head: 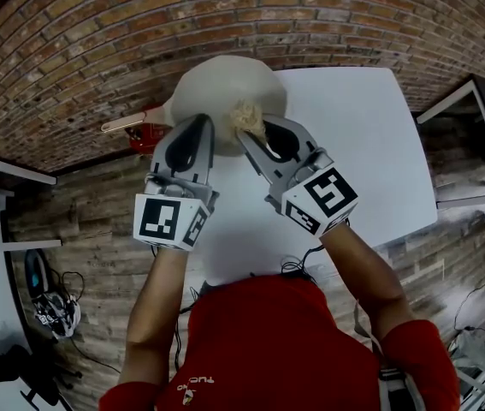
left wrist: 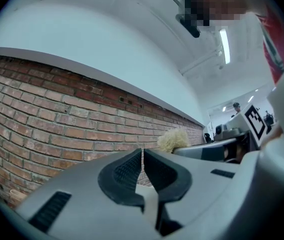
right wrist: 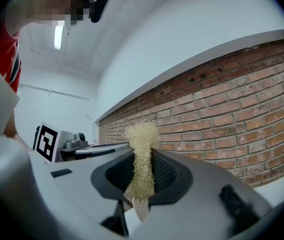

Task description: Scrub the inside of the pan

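Rough, fibrous scrubber (right wrist: 140, 154); matt pan (head: 225, 88) (wooden handle (head: 127, 124)).

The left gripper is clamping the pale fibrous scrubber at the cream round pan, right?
Wrong gripper. The pale fibrous scrubber is clamped in the right gripper, as the right gripper view shows; the left gripper is shut on nothing. It is at the cream round pan.

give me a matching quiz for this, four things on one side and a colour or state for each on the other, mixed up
1 pan
2 table
3 scrubber
4 left tongs

a gripped in the right tongs
b beige
c shut, empty
d white

Pairs: 1-b, 2-d, 3-a, 4-c
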Demonstrator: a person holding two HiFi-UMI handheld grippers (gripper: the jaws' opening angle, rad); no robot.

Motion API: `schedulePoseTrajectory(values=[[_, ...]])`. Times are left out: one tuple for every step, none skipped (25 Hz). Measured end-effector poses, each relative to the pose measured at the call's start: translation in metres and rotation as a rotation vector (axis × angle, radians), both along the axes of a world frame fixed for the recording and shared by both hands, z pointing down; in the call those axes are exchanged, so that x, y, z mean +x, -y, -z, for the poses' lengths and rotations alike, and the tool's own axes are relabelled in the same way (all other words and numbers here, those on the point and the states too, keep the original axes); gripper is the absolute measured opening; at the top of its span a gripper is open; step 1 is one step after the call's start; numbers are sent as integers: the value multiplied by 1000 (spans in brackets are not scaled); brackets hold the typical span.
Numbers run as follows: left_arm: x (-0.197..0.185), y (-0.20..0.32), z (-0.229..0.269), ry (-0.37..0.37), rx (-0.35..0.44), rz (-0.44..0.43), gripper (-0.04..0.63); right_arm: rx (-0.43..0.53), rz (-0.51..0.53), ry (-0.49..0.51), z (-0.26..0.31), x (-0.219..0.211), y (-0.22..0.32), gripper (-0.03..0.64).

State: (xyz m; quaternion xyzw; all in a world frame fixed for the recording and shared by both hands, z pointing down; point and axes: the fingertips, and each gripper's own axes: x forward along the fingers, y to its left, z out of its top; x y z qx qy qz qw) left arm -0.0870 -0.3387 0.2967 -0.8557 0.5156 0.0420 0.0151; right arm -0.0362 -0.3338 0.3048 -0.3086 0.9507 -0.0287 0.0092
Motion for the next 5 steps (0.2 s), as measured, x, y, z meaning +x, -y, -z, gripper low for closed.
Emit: schedulePoseTrajectory(values=[[0, 0, 0, 0, 0, 0, 25, 0, 1, 1, 0, 0, 0, 86], [1, 1, 0, 0, -1, 0, 25, -1, 1, 2, 0, 1, 1, 86], [1, 1, 0, 1, -1, 0, 25, -2, 0, 3, 0, 2, 1, 86], [2, 2, -1, 1, -2, 0, 25, -2, 0, 3, 0, 2, 1, 86], [3, 2, -1, 0, -3, 0, 25, -2, -1, 4, 0, 3, 2, 86]])
